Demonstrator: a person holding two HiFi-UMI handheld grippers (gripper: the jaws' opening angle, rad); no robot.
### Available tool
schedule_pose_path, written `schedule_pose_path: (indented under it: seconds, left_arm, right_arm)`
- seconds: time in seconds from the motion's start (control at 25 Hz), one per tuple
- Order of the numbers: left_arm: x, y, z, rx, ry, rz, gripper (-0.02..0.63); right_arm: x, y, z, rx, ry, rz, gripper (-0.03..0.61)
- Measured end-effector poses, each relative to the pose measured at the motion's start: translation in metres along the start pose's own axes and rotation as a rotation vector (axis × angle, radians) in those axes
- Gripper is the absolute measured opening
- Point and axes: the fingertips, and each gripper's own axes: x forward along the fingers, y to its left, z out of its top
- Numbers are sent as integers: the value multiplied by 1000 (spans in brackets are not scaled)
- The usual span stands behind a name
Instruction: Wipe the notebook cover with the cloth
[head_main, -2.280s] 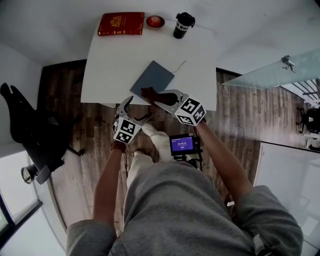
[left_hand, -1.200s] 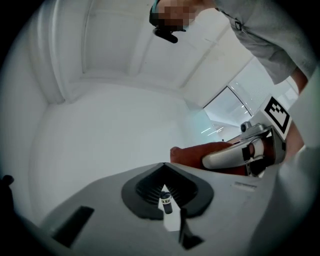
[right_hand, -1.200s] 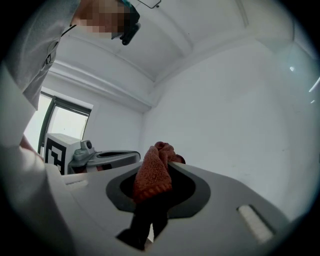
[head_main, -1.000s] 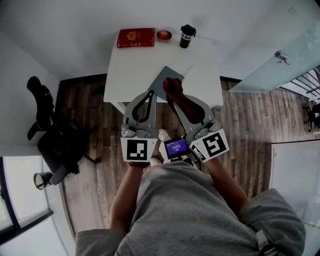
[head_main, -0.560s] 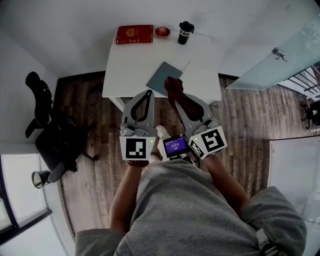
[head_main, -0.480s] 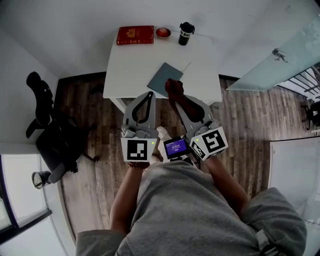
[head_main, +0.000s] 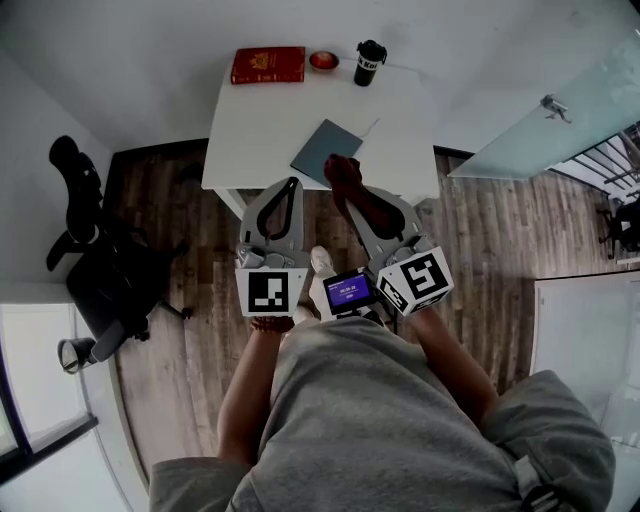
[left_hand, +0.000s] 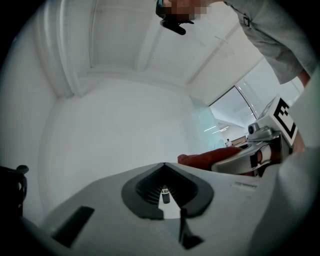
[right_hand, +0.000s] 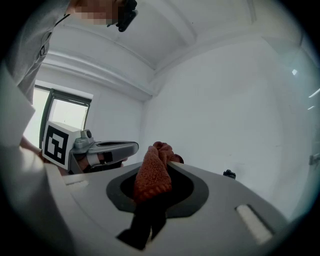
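Rust-red cloth (right_hand: 151, 176) is sitting bunched between the jaws of the right tool (head_main: 347, 187), which are clamping on it. Its loose end is sticking out past the tips. The left tool (left_hand: 164, 166) is pointing the same way just beside it, with its jaws pressed together and nothing between them.

The blue-grey notebook (head_main: 322, 149) is lying flat and closed on the white desk (head_main: 262, 132), near its near edge. From the head view the cloth is overlapping the notebook's near right corner; contact cannot be confirmed.

A red book (head_main: 267, 65), a small red bowl (head_main: 323, 60) and a black cup (head_main: 368, 63) are standing along the desk's far edge. A black office chair (head_main: 88, 245) is standing on the wood floor to the left.
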Motion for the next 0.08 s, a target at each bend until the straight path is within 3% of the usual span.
schedule_pose_path:
  seconds: [0.08]
  left_arm:
    - [0, 3, 0, -13, -6, 12, 2]
  right_arm:
    - [0, 1, 1, -4, 0, 7, 89]
